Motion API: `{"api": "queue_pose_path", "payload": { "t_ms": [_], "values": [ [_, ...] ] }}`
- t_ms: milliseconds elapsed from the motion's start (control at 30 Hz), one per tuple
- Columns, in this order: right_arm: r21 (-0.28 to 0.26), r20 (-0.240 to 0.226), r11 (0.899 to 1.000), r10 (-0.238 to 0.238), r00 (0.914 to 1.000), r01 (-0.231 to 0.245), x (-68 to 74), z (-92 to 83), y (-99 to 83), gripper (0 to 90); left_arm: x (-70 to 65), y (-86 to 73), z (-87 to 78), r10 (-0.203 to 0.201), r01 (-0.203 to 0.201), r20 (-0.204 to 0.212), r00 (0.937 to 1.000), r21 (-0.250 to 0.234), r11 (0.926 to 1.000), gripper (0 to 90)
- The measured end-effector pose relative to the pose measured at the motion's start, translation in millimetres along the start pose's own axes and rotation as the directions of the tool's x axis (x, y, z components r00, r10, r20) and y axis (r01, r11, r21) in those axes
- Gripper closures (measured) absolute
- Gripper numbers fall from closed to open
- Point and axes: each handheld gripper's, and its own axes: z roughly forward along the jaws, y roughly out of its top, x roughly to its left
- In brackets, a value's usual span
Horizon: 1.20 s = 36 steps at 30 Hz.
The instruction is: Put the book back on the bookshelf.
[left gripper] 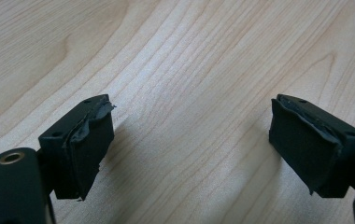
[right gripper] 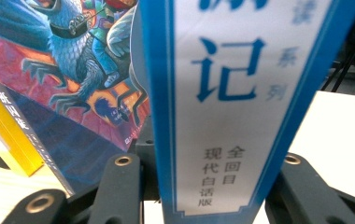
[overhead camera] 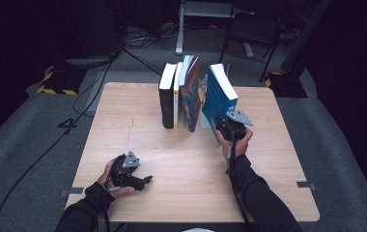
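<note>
The right gripper [overhead camera: 224, 126] clamps the blue book [overhead camera: 218, 95] by its spine, tilted at 1 o'clock of the 4 standing books [overhead camera: 179, 92]; shelving remains. The left gripper [overhead camera: 145, 180] rests wide open, empty.

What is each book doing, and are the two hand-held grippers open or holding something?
Blue book: tilted, spine clamped in the right hand-held gripper.
Colourful book: standing, leaning toward the others.
Yellow book: upright in the row.
Black book: upright at the row's left end.
Right hand-held gripper: shut on the blue book.
Left hand-held gripper: open, nothing between its jaws, over the table.
</note>
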Motion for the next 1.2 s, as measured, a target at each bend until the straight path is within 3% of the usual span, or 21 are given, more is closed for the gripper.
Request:
{"api": "queue_pose_path", "payload": {
  "t_ms": [167,333,367,433,567,700,933,1100,1200],
  "values": [
    [0.013,-0.038,1.000,-0.008,0.9993,0.008,-7.8,0.7,0.8,59.3,0.2,-0.1,0.0,0.003,-0.003,0.001,1.0000,0.000,1.0000,14.0],
    [0.007,-0.041,1.000,-0.007,0.9991,0.007,-14.0,-3.0,-1.4,49.2,0.2,0.0,0.0,0.003,-0.003,0.002,1.0000,0.000,1.0000,14.1],
    [0.020,-0.073,1.000,0.013,0.9973,-0.012,-19.0,-5.2,-3.6,47.1,0.2,0.0,0.0,0.003,-0.003,0.002,1.0000,0.000,1.0000,14.1],
    [0.026,-0.087,1.000,0.013,0.9961,-0.011,-20.6,-6.1,-4.7,46.6,0.2,0.0,0.0,0.003,-0.003,0.001,1.0000,0.000,1.0000,14.0],
    [0.042,-0.152,0.999,-0.011,0.9883,0.018,-28.5,-13.6,-14.5,46.0,0.2,0.0,0.0,0.003,-0.003,0.001,1.0000,0.000,1.0000,14.0],
    [0.037,-0.234,0.998,-0.046,0.9712,0.056,-34.8,-17.7,-28.7,57.1,0.2,0.0,0.0,0.003,-0.003,0.003,1.0000,0.001,1.0000,14.0],
    [0.026,-0.250,0.994,-0.096,0.9635,0.106,-29.4,-7.9,-29.0,57.3,0.1,0.3,0.4,0.001,-0.001,0.003,1.0000,-0.001,1.0000,13.9],
    [0.025,-0.204,0.992,-0.112,0.9725,0.120,-21.5,-5.5,-26.4,59.8,0.2,0.4,0.4,0.001,-0.001,0.004,1.0000,-0.001,1.0000,13.9],
    [0.029,-0.167,0.996,-0.074,0.9832,0.080,-19.0,-1.1,-24.3,60.8,0.2,0.5,0.6,0.003,-0.003,0.004,1.0000,-0.002,1.0000,13.9]
  ]
}}
